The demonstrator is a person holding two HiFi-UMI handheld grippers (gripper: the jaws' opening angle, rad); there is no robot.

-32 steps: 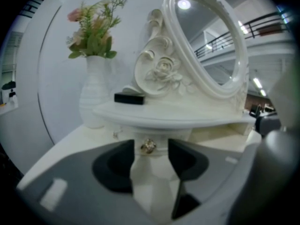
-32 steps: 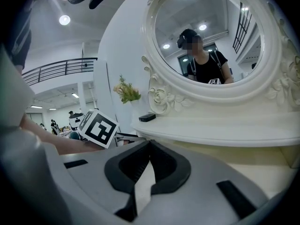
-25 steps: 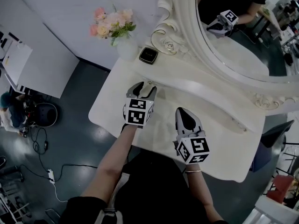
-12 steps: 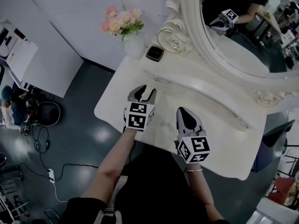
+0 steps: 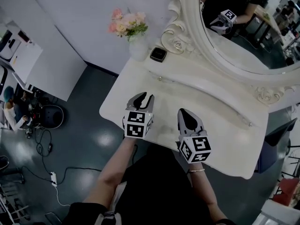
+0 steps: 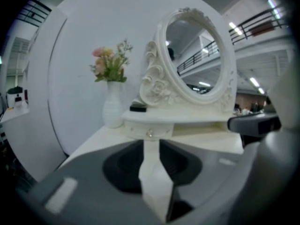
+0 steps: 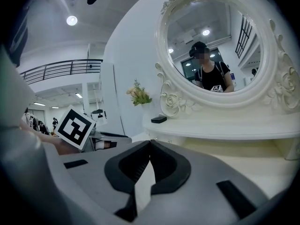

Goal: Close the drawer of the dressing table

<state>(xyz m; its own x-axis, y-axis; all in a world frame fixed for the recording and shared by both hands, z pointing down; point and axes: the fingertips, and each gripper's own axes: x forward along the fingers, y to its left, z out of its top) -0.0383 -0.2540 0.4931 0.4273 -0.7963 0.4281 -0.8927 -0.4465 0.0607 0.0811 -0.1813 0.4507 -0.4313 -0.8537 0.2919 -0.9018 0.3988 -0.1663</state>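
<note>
White surface (image 5: 225, 144) runs from the centre to the lower right of the head view, over a dark floor (image 5: 84, 125). An oval mirror (image 5: 243, 36) in a carved white frame fills the upper right and reflects the person and one claw. A curved shelf (image 5: 206, 86) crosses the far side of the surface below the mirror.

The drawer (image 6: 138, 130) sits under the shelf's left end, at the centre of the left gripper view. Its front looks flush with the shelf edge. Its small knob (image 5: 160, 78) faces the claws.

The left claw (image 5: 146, 96) is at lower centre in the head view, over the near part of the surface and well short of the drawer. Its jaws are narrow and closing. Nothing is between them, and only white surface shows through the gap (image 6: 151, 146).

The right claw (image 5: 182, 110) is just to the right, also over the surface. Its jaws are together at the tips (image 7: 150, 142) and hold nothing.

A white vase (image 5: 138, 50) of pink flowers (image 5: 127, 23) stands at the far left corner of the surface. A black case (image 5: 158, 54) lies on the shelf beside it.
</note>
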